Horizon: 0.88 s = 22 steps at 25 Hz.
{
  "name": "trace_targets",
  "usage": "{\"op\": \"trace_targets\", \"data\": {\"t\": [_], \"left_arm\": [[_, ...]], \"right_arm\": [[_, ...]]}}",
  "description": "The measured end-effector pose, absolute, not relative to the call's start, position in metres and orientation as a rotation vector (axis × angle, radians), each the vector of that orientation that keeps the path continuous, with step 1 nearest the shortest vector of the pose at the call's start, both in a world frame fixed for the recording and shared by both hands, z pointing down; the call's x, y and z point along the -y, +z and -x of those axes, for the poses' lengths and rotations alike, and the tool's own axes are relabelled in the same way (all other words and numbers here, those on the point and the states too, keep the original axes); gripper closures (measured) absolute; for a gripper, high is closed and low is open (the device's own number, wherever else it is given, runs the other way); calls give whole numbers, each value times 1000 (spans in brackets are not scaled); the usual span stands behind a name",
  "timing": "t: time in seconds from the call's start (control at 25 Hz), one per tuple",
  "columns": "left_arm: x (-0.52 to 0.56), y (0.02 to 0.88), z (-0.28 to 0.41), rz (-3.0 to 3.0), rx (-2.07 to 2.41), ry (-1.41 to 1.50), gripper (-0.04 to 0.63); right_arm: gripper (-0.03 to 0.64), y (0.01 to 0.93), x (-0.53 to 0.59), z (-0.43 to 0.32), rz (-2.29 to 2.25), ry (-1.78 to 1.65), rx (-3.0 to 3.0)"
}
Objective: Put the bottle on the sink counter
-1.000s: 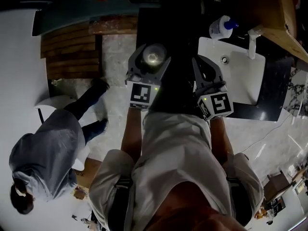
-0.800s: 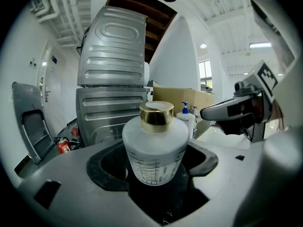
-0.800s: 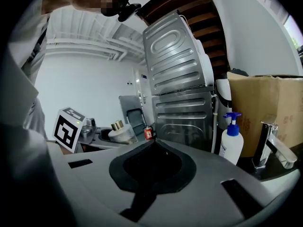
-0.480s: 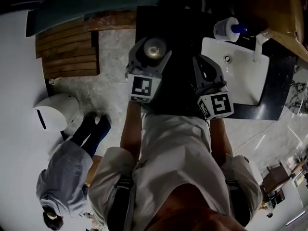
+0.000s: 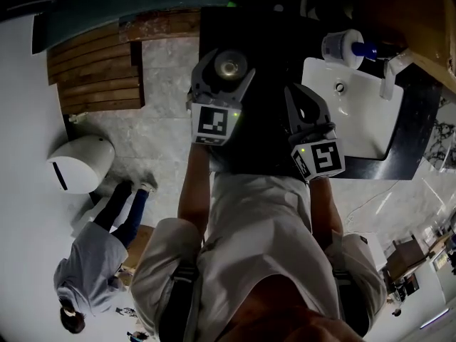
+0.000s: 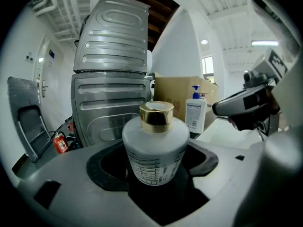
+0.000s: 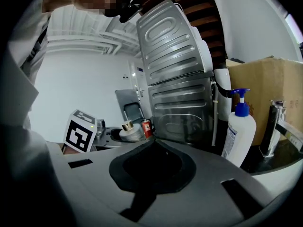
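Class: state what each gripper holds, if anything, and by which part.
The left gripper holds the white bottle by its lower body; the right gripper is shut and holds nothing.

Counted two grippers: left gripper [image 5: 222,77] and right gripper [image 5: 305,104]. Counted two bottles: one gold-capped bottle [image 6: 154,148] and one pump bottle [image 5: 342,47]. Noted one sink [image 5: 360,123], one faucet [image 5: 390,77], one fire extinguisher [image 6: 60,143], one cardboard box [image 6: 180,91], one slatted wood panel [image 5: 96,70] and one bystander [image 5: 92,276].
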<state>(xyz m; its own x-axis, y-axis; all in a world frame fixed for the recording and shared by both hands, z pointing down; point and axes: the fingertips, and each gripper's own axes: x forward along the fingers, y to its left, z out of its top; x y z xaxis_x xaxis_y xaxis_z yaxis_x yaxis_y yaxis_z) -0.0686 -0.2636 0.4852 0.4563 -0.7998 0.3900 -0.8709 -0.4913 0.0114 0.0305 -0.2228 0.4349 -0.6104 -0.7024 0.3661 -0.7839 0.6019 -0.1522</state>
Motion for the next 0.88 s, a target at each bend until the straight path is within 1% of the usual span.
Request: {"op": "trace_targets", "data": {"t": [0.88], "left_arm": [[285, 530, 69, -2426, 1439, 581, 267]], "right_arm": [[620, 467, 239, -15, -1163, 453, 2536]]}}
